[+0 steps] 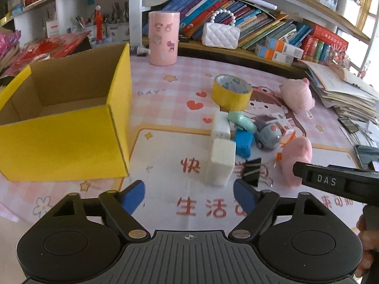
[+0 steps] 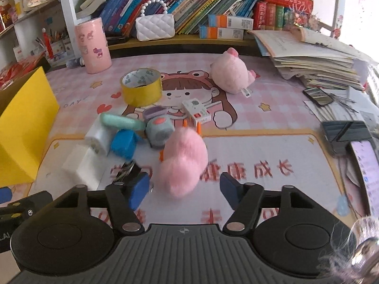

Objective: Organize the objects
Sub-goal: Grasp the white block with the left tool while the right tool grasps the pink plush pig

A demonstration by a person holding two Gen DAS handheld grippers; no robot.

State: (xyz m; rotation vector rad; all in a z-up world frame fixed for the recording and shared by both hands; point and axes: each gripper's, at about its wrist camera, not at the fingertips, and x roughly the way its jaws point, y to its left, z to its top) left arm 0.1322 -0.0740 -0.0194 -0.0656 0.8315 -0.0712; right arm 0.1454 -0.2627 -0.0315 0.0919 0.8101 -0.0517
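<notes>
The left gripper is held with its jaws wide apart above the patterned tablecloth, nothing between its blue pads. Just left of it an open yellow cardboard box is seen, with no contents visible inside it. Ahead, a white foam block and a black binder clip lie near the pads. The right gripper is likewise spread wide, and a fluffy pink plush toy sits on the cloth just ahead of its fingers, untouched by the pads as far as can be seen. Behind it a cluster is found: a blue block, a grey toy car and a mint-green stapler. A roll of yellow tape and 1 further pink plush pig lie farther back.
</notes>
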